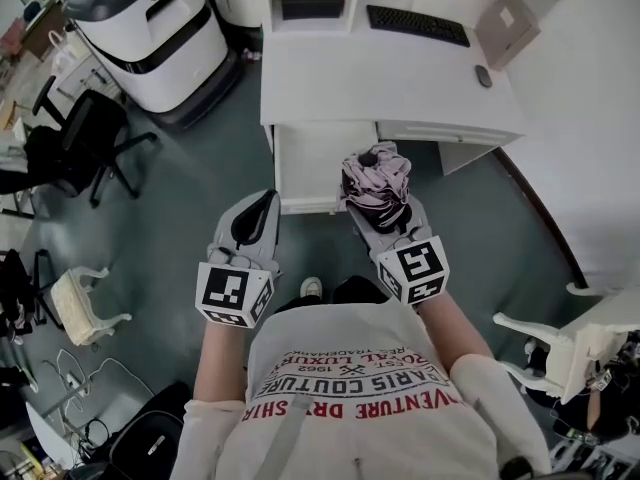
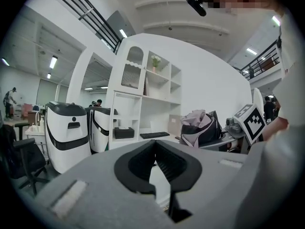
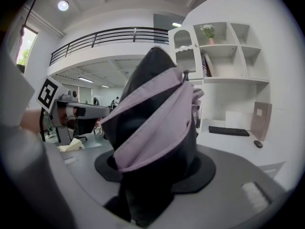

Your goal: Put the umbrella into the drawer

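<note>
Right tool (image 1: 380,196) clamps the folded umbrella (image 1: 372,173) upright, poised for the drawer (image 1: 312,168) below the desk (image 1: 380,68); left tool (image 1: 258,213) gapes empty.

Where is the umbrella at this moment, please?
In the head view the umbrella sits right of centre, clamped in the right gripper, near the front edge of the white desk and to the right of the empty left gripper.
</note>
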Motion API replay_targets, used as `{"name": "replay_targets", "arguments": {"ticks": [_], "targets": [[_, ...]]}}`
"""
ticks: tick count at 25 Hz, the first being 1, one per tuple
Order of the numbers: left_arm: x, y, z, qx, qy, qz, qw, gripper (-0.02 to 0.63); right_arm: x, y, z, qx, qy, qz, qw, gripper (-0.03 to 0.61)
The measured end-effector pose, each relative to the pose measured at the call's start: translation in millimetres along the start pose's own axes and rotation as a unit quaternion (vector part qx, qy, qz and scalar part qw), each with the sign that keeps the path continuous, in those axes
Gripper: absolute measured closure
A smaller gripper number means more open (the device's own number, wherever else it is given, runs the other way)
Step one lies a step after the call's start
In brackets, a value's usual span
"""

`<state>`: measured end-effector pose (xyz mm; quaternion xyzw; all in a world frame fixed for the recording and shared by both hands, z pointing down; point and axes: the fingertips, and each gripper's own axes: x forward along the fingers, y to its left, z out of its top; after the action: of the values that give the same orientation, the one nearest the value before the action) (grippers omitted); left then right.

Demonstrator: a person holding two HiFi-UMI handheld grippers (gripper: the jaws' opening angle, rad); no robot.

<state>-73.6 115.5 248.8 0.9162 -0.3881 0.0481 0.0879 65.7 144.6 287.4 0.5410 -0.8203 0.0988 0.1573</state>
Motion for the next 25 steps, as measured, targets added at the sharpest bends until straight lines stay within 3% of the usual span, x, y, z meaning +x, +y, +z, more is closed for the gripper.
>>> {"name": "replay_targets", "arguments": {"ticks": [10, 14, 25], "targets": [[87, 43, -16, -0.026, 0.006, 0.025, 0.9993, 0.607, 100, -60, -22, -0.01, 0.058, 0.054, 0.997, 0.353], [124, 65, -25, -0.036, 0.0, 0.035, 0.9987, 0.607, 148, -82, -46, -0.041, 0.091, 0.084, 0.991, 0.353], [163, 126, -108, -0.071, 0.03, 0.083, 0.9935, 0.607, 241, -63, -158, -0.098, 0.21, 0.208, 0.95, 0.351]]}}
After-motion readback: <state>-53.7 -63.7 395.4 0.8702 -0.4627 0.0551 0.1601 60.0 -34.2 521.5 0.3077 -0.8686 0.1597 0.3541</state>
